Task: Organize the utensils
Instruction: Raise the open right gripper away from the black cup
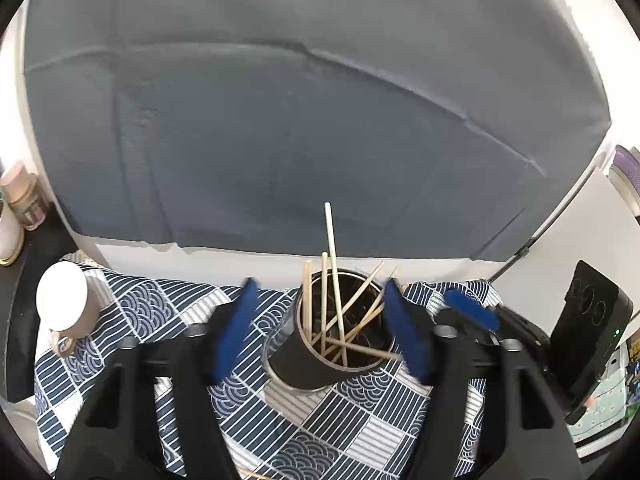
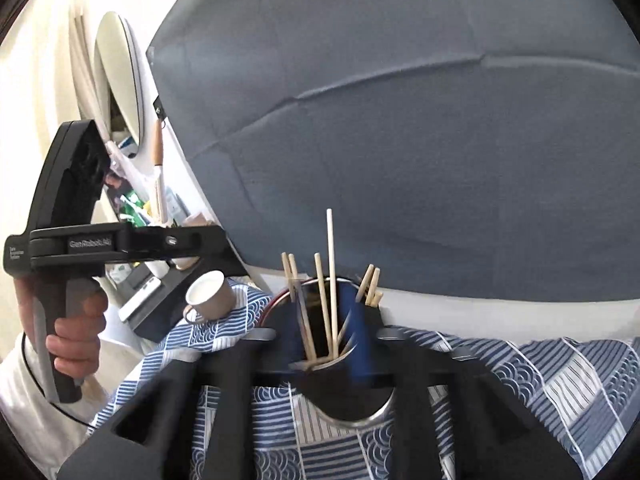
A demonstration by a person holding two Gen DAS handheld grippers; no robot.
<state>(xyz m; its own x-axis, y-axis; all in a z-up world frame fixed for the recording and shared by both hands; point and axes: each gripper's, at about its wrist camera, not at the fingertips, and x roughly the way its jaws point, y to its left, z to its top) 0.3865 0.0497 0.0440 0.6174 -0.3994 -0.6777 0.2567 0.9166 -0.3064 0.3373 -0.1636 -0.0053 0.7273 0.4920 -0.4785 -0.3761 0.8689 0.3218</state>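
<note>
Chopsticks (image 1: 334, 304) in holder (image 1: 316, 364) on cloth (image 1: 168, 308); cup (image 1: 66, 300) left.

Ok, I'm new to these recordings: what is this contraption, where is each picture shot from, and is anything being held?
No robot arm here: a person carries a handheld two-finger gripper in each hand, each with a fisheye camera looking along its fingers.

In the left wrist picture, the left gripper stands open, its blue pads either side of a dark metal cup full of wooden chopsticks, not squeezing it.

The right wrist picture shows the right gripper close against the same cup; its fingers are blurred, so I cannot tell whether it grips anything. The person's left hand shows at that picture's left edge.

Everything sits on a blue patterned cloth, with a pale mug nearby.
</note>
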